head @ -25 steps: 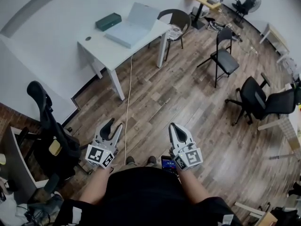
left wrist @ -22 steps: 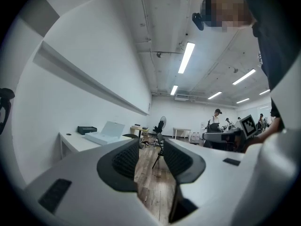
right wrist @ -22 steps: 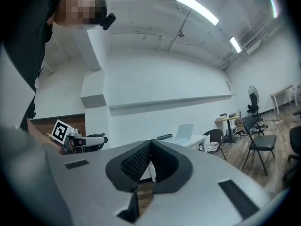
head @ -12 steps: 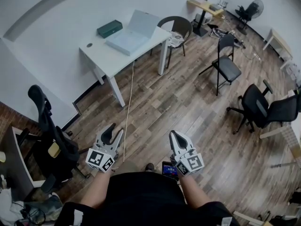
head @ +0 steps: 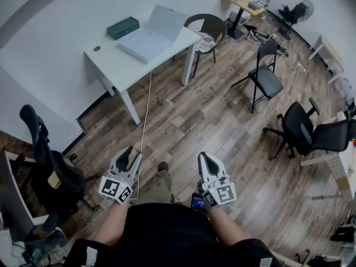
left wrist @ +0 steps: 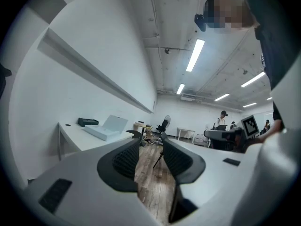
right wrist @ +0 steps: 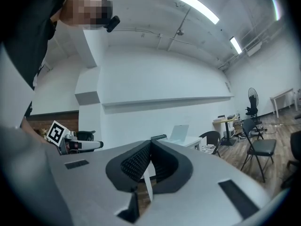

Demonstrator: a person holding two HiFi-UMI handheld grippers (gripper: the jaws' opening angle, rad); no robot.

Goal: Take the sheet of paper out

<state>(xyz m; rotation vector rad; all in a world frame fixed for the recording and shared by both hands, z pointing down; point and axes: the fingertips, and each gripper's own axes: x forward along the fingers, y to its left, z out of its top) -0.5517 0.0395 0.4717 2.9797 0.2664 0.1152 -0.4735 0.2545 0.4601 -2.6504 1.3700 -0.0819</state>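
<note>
A black office chair [head: 41, 149] stands well to the left of the white table [head: 111, 65], against the wall. On the table, a dark green box [head: 123, 27] lies at the wall side. To its right a flat pale box [head: 146, 42] rests with its lid raised. The sheet of paper cannot be told apart from that box at this size. A white cable [head: 146, 110] hangs from the table's near edge down to the wood floor.

Well in front of the table, the left gripper [head: 133, 153] is held low by the person's body. Its 2 jaws stand apart with nothing but floor between them. The right gripper [head: 204, 156] is level with it and further right, its 2 jaws pressed tip to tip and empty.

A dark round-backed chair [head: 207, 25] sits just beside the table's right end. A black folding chair [head: 264, 71] stands well to the table's right, and a black swivel chair [head: 303, 128] further right still.
</note>
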